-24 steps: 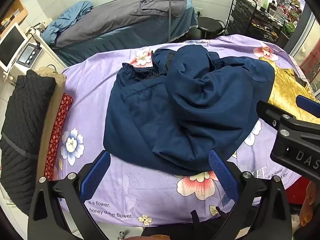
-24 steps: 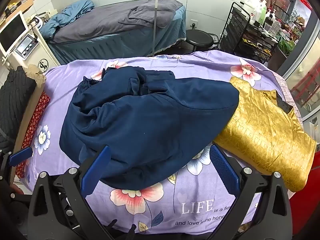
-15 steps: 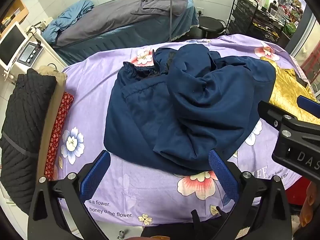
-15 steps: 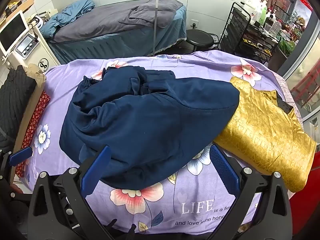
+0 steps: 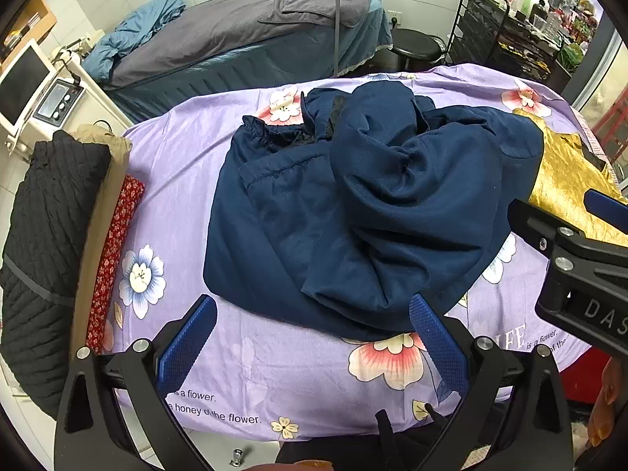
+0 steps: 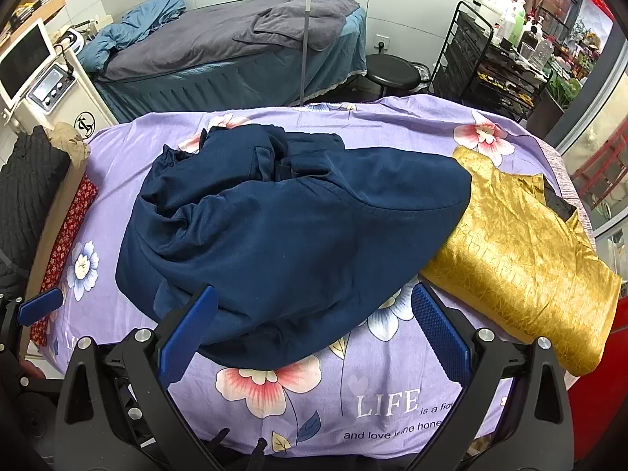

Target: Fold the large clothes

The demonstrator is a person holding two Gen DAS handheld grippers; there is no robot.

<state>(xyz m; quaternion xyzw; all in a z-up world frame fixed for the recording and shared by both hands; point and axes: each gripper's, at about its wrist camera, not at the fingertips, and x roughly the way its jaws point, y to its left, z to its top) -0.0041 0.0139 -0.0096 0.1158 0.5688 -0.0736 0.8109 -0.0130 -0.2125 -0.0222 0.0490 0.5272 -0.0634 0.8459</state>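
Navy cloth, a large crumpled garment [image 6: 290, 243], lies heaped in the middle of your purple flowered bedsheet [image 6: 376, 404], its right edge overlapping a folded gold garment [image 6: 518, 259]. Your left gripper [image 5: 310, 333] and right gripper [image 6: 310, 325] both hang above the near edge of the heap with jaws spread wide, pinching nothing. Black quilted fabric [image 5: 47, 235] sits at the sheet's left end.
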